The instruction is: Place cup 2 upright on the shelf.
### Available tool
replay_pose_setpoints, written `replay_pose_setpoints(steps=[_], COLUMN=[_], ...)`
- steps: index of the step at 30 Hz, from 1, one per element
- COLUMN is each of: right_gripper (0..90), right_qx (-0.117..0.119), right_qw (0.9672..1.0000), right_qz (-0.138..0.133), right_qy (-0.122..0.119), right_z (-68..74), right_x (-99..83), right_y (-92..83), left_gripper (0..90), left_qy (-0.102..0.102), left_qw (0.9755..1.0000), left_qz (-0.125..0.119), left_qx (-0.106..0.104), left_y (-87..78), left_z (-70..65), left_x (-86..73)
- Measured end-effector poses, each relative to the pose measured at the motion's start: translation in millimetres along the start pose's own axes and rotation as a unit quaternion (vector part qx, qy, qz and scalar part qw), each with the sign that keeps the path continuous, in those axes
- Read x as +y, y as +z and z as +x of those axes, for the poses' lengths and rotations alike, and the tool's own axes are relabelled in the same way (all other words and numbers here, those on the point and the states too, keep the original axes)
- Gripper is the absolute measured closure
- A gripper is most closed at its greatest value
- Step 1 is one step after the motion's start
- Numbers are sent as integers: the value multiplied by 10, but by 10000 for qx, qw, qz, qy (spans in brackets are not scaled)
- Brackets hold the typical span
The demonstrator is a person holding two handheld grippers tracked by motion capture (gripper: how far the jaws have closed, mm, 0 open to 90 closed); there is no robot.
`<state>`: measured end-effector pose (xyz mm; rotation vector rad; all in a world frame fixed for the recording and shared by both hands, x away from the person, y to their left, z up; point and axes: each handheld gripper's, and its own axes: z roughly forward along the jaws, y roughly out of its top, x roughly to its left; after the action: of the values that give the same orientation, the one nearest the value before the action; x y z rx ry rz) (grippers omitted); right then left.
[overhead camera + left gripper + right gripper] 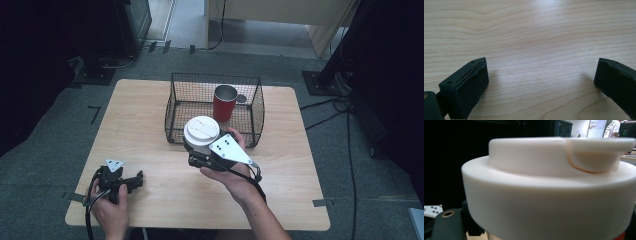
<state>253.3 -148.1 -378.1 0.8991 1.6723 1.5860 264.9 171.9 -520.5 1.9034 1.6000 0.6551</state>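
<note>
High view: the wooden counter [150, 120] carries a wire basket [255, 107] near its far edge, a red cup [224, 106] upright inside. Just before the basket's near wall, the right claw [196, 159], wrist bent inward, clamps what seems a white-lidded cup [201, 131]. Left claw [139, 176] rests gaping near the front-left corner.

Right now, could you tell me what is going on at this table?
A person is working with hand-held tongs in each hand. The right tongs are shut on a cup with a white lid, held at the near edge of a wire basket. Whether the cup touches the basket I cannot tell. A red cup with no lid stands upright inside the basket. The left tongs sit open and empty low over the wooden table, near its front left corner.
</note>
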Motion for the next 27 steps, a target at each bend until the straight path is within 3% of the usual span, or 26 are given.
replay_pose_setpoints(steps=[9,13,27], right_gripper=[160,159,160], right_qx=[-102,-89,-216], right_qw=[9999,9998,9994], right_qz=[-96,-129,-236], right_qy=[11,143,121], right_z=[-80,-115,-204], right_x=[129,188,341], right_y=[79,121,291], left_gripper=[0,0,0], left_qy=[3,4,-5], left_qw=[10000,10000,10000], left_qz=[0,-1,1], left_qx=[1,-1,1], left_y=[0,0,3], left_z=[1,1,-1], left_x=[0,0,3])
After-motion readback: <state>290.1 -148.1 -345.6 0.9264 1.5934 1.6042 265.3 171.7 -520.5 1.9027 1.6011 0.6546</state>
